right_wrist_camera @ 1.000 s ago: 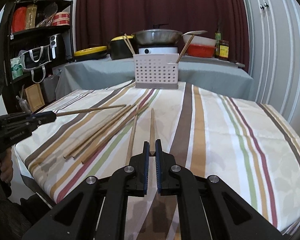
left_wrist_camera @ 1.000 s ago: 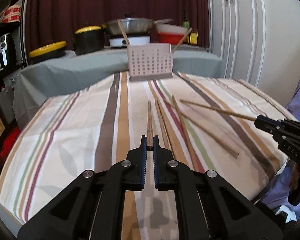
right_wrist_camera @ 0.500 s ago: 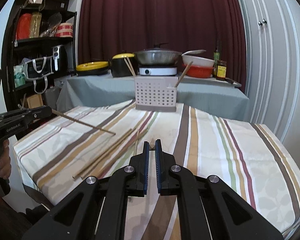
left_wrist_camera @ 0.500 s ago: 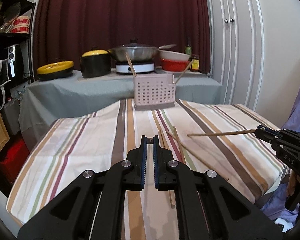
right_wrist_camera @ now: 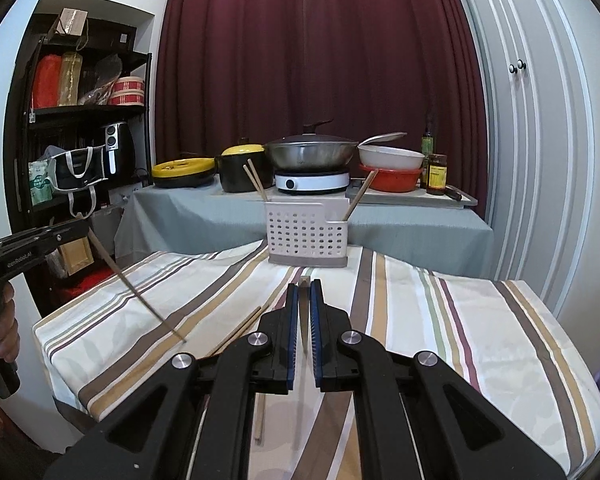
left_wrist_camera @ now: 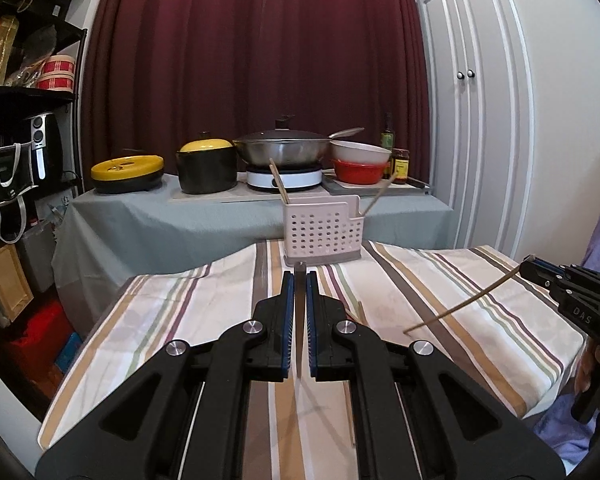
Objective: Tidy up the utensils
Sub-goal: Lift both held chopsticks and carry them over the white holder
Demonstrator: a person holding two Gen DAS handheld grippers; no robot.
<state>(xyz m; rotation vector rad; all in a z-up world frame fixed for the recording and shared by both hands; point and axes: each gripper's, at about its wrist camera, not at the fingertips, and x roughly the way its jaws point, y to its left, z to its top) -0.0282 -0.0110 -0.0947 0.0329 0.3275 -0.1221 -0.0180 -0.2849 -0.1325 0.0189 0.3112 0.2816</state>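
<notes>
My left gripper (left_wrist_camera: 299, 282) is shut on a wooden chopstick (left_wrist_camera: 299, 267) whose end pokes out past the fingertips. My right gripper (right_wrist_camera: 305, 289) is shut on another chopstick (right_wrist_camera: 305, 280) the same way. Both are held above the striped tablecloth (left_wrist_camera: 188, 312). From the side, each held stick slants down toward the cloth: the left one (right_wrist_camera: 136, 296), the right one (left_wrist_camera: 460, 306). The white perforated utensil holder (left_wrist_camera: 322, 232) (right_wrist_camera: 307, 236) stands at the table's far edge, straight ahead, with chopsticks leaning in both ends. Loose chopsticks (right_wrist_camera: 240, 330) (left_wrist_camera: 360, 312) lie on the cloth near the grippers.
Behind the holder is a grey-covered counter (right_wrist_camera: 400, 228) with a wok, pots, bowls and bottles. A black shelf unit (right_wrist_camera: 84, 152) with bags and an appliance stands at the left. White cupboard doors (left_wrist_camera: 480, 140) fill the right. A hand (right_wrist_camera: 4, 320) grips the left tool's handle.
Both grippers have risen off the table and tilted up, each carrying its chopstick; the sticks now hang in the air with their far ends drooping toward the cloth.
</notes>
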